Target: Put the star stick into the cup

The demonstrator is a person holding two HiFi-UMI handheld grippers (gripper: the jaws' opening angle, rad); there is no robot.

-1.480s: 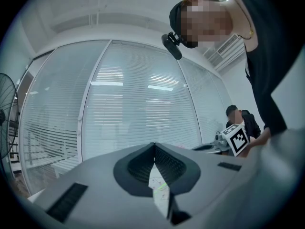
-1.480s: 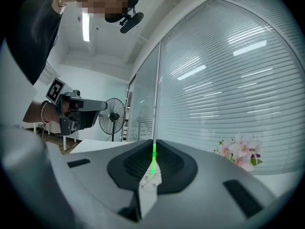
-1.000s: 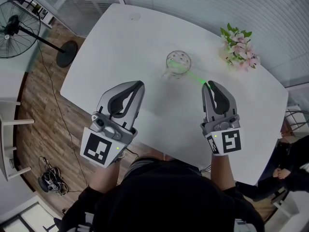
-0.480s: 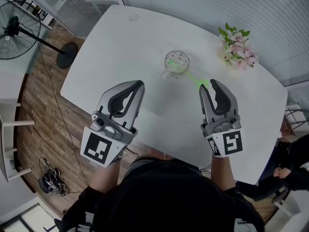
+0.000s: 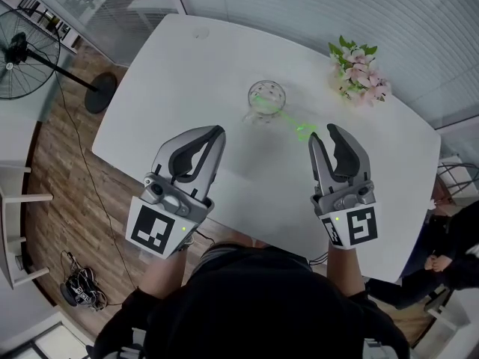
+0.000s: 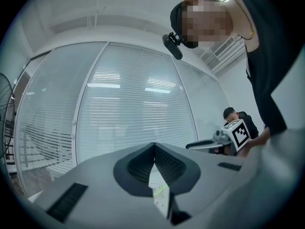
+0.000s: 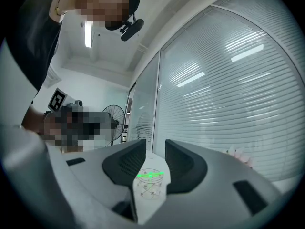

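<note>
A clear glass cup [image 5: 266, 99] stands on the white table [image 5: 179, 81]. The green star stick [image 5: 288, 118] sits with one end in the cup and leans over the rim toward my right gripper [image 5: 323, 134]. That gripper is open, its tips just short of the stick's near end and nothing between the pads. In the right gripper view the cup [image 7: 150, 187] shows between the parted jaws, with the green stick [image 7: 150, 175] lying across its mouth. My left gripper [image 5: 217, 131] is shut and empty, hovering left of the cup nearer me.
A bunch of pink flowers [image 5: 355, 69] lies at the table's far right. A standing fan [image 5: 30, 51] and cables are on the wood floor at left. A seated person [image 5: 449, 253] is off the table's right edge.
My right gripper's jaws have parted and let go of the green stick, which now rests in the cup. The right gripper has drawn back slightly. My left gripper stays put.
</note>
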